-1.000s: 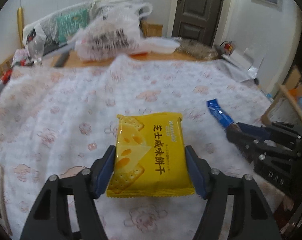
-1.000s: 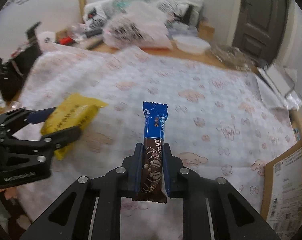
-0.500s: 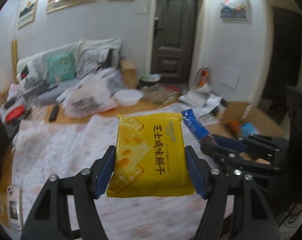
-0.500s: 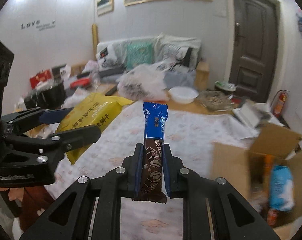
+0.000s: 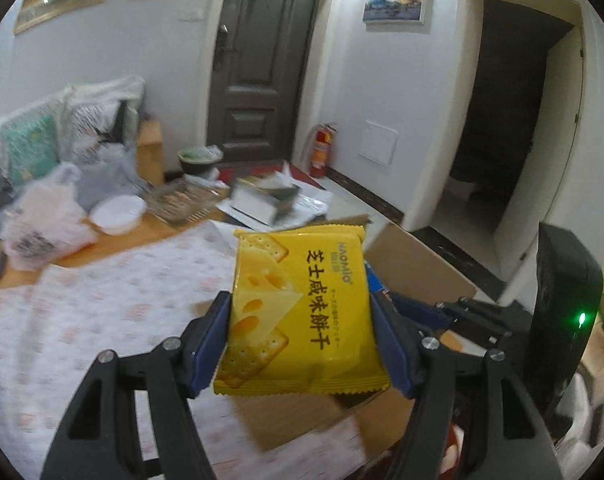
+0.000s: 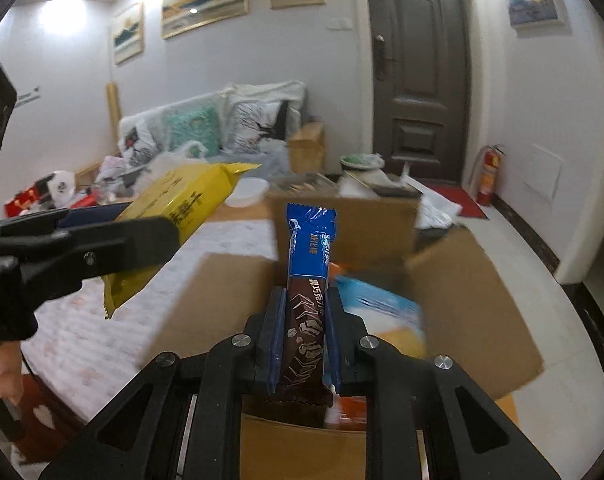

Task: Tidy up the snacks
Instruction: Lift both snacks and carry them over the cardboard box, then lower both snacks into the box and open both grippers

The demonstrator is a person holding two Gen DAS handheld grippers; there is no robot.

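Observation:
My left gripper (image 5: pixel 302 312) is shut on a yellow cheese cracker packet (image 5: pixel 302 312), held in the air above the edge of the cloth-covered table (image 5: pixel 81 320). The packet also shows in the right wrist view (image 6: pixel 173 216) at the left. My right gripper (image 6: pixel 304 320) is shut on a blue and brown chocolate bar (image 6: pixel 308 280), held above an open cardboard box (image 6: pixel 462 300) on the floor. Blue and orange snack packs (image 6: pixel 382 304) lie blurred inside the box. The right gripper (image 5: pixel 442 312) shows to the right of the packet in the left wrist view.
A white plastic bag (image 5: pixel 41 220), a white bowl (image 5: pixel 117 208) and a wire basket (image 5: pixel 181 200) stand at the table's far end. A sofa with cushions (image 6: pixel 221 128) is behind. A dark door (image 6: pixel 418 80) and a fire extinguisher (image 6: pixel 488 176) are at the back.
Both grippers have swung right, off the table and toward the cardboard box, each still holding its snack. The box now fills the lower part of the right wrist view.

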